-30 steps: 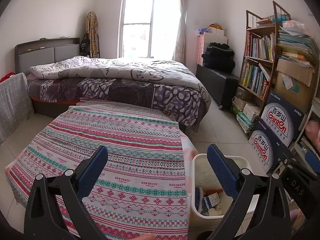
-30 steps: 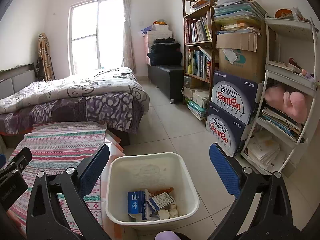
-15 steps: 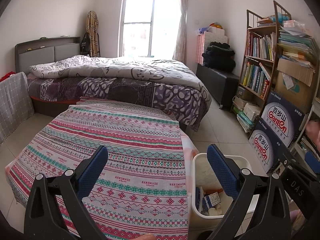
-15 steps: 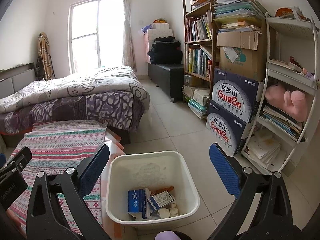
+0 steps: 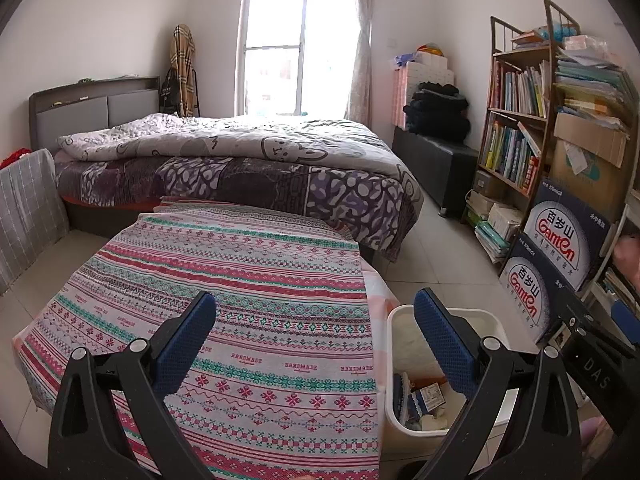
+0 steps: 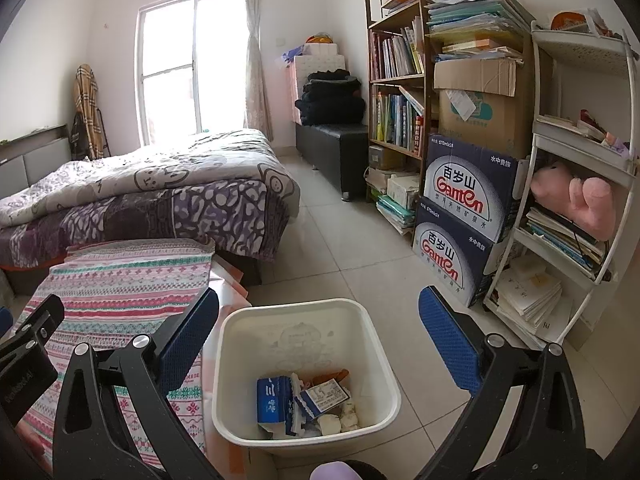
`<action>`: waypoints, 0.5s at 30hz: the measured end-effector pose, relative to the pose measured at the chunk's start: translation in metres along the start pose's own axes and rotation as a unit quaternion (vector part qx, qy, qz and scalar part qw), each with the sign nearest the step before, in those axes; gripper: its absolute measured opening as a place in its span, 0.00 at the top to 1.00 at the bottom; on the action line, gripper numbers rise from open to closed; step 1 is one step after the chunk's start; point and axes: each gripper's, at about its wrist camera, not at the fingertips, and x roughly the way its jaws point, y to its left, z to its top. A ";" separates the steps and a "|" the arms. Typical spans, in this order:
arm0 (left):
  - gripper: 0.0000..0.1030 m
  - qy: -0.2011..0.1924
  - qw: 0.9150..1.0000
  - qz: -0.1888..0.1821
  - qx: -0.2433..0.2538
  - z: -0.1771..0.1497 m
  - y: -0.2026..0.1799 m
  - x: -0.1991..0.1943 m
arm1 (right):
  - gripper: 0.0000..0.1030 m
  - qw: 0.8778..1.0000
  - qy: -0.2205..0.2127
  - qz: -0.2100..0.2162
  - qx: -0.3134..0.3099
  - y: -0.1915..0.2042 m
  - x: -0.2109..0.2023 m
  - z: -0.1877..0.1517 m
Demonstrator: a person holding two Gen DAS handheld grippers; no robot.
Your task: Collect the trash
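A white plastic trash bin point(image 6: 384, 364) stands on the tiled floor beside a table with a striped patterned cloth point(image 5: 240, 300). It holds a blue carton point(image 6: 272, 400), a small printed box point(image 6: 326, 394) and crumpled white paper. The bin also shows in the left wrist view point(image 5: 404, 316). My right gripper point(image 6: 319, 336) is open and empty above the bin. My left gripper point(image 5: 314, 340) is open and empty above the cloth's right part. No loose trash shows on the cloth.
A bed point(image 5: 240, 160) with a grey quilt lies beyond the table. Blue water cartons point(image 6: 468, 216), a bookshelf point(image 6: 400, 72) and a white rack point(image 6: 576, 184) line the right wall. A black bench point(image 6: 336, 140) stands at the back. Tiled floor point(image 6: 340, 248) runs between bed and shelves.
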 end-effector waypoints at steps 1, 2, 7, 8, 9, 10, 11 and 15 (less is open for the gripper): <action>0.06 0.000 1.000 -0.001 0.000 0.000 0.000 0.000 | 0.07 1.000 0.000 0.000 0.000 0.000 0.000 0.000; 0.06 0.000 1.000 -0.002 0.000 0.000 0.000 0.000 | 0.07 1.000 0.000 0.000 0.000 0.000 0.000 0.000; 0.07 0.000 1.000 -0.009 0.007 -0.002 -0.002 0.000 | 0.07 1.000 -0.002 -0.001 -0.002 0.001 -0.001 0.000; 0.07 -0.001 1.000 -0.010 0.009 -0.002 -0.003 0.000 | 0.07 1.000 -0.003 -0.001 -0.002 0.001 -0.001 0.000; 0.07 -0.001 1.000 -0.010 0.011 -0.001 -0.003 0.000 | 0.07 1.000 -0.004 -0.001 -0.003 0.001 -0.001 0.001; 0.07 -0.002 1.000 -0.010 0.012 -0.002 -0.004 -0.001 | 0.07 1.000 -0.006 0.000 -0.004 0.001 -0.001 0.001; 0.07 -0.002 1.000 -0.011 0.013 -0.002 -0.004 -0.001 | 0.07 1.000 -0.006 0.000 -0.006 0.002 -0.001 0.001; 0.07 0.000 1.000 -0.015 0.014 -0.002 -0.004 0.000 | 0.07 1.000 -0.005 0.002 -0.008 0.001 0.000 0.001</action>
